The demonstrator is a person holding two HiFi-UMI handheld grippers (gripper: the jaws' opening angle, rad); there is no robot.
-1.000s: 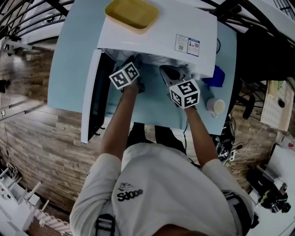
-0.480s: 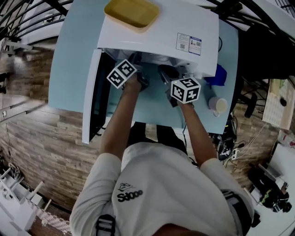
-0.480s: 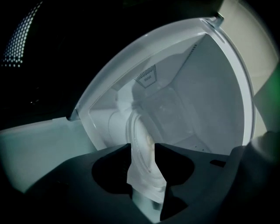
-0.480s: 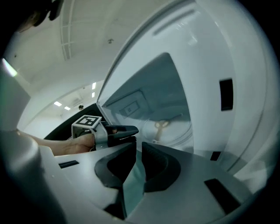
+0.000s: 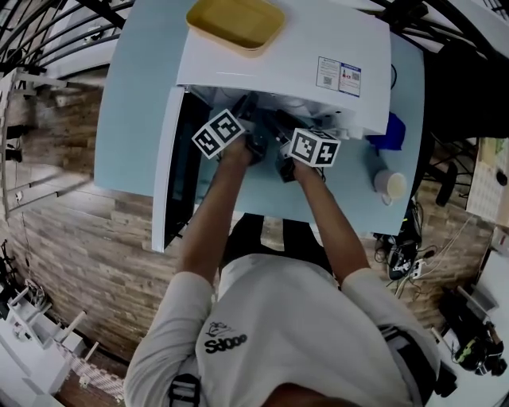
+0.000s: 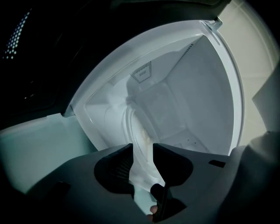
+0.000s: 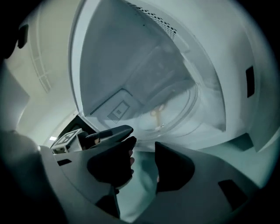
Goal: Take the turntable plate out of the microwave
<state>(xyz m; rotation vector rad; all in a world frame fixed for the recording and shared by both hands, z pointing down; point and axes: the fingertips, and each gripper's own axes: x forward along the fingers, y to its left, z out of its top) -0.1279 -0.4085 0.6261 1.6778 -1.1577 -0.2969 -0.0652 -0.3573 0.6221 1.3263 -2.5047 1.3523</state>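
Microwave (image 5: 278, 60): stands on the pale blue bench (image 5: 131, 119). Its door (image 5: 169, 187) is swung wide to the microwave's left, which leaves the cavity free for both arms. A yellow tray (image 5: 235, 22) lies on the microwave's roof.
Turntable plate (image 6: 139, 129): clear glass, inside the microwave cavity with its near rim at the mouth; not yet out.
Left tongs (image 6: 142, 148): in the left half of the microwave's mouth. The jaws have just been closing and the plate's rim stands between them. They are set wide, so I judge them released, not yet pinching.
Right tongs (image 7: 145, 143): just outside the microwave's mouth, right half. The jaws have just been opening and are released, with only bench surface between them. The plate's rim lies just beyond their tips.
Why two tools: probably because slippery glass wants a hold on each side of its rim, to come up level and clear of the microwave floor.
Cup (image 5: 391, 184): on the bench to the right of the microwave, well apart from the work.
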